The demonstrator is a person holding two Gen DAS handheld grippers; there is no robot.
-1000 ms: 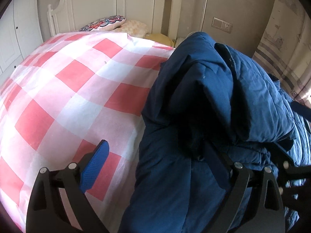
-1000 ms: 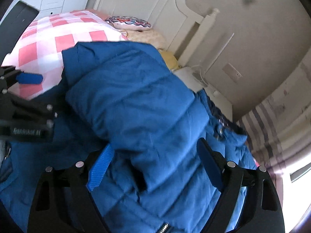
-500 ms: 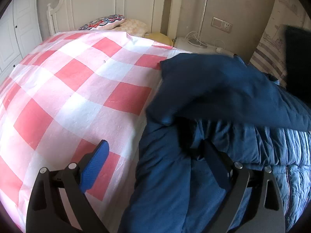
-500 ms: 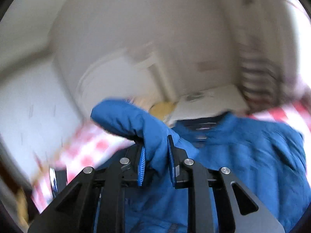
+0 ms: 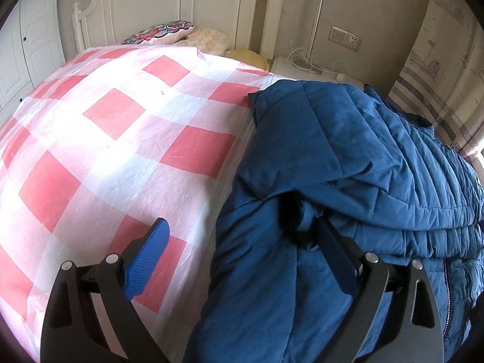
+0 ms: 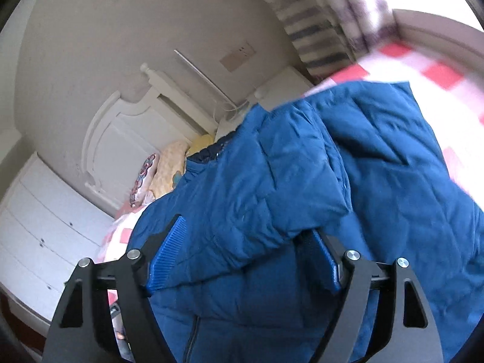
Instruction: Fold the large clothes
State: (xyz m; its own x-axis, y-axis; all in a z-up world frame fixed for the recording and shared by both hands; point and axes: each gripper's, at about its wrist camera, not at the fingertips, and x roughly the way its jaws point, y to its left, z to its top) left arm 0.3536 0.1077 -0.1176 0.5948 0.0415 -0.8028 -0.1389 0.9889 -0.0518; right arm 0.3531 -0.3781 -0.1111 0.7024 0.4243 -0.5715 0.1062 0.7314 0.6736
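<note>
Blue quilted fabric was all I had ahead of both hands: the padded jacket (image 5: pixel 348 163) lay on the checked bed cover (image 5: pixel 121 139). A second before, its sleeve had been heaped high in front of my left hand-held gripper (image 5: pixel 245 260); I had pinched it with the right one, swung it over, and now it lay draped flat across the jacket's body. That looked like one sleeve folded in, with the rest of the fold still to do.

My right hand-held gripper (image 6: pixel 245 257) was opening, with the sleeve's edge lying loose between its pads rather than pinched. My left stood wide open; its near pad hovered over the bed cover and its far finger was tucked in a dark fold, nothing clamped.

Motion blurred the right view's far edge. The jacket's other sleeve and hem were cut off or buried, so I couldn't judge how square the fold sat.
</note>
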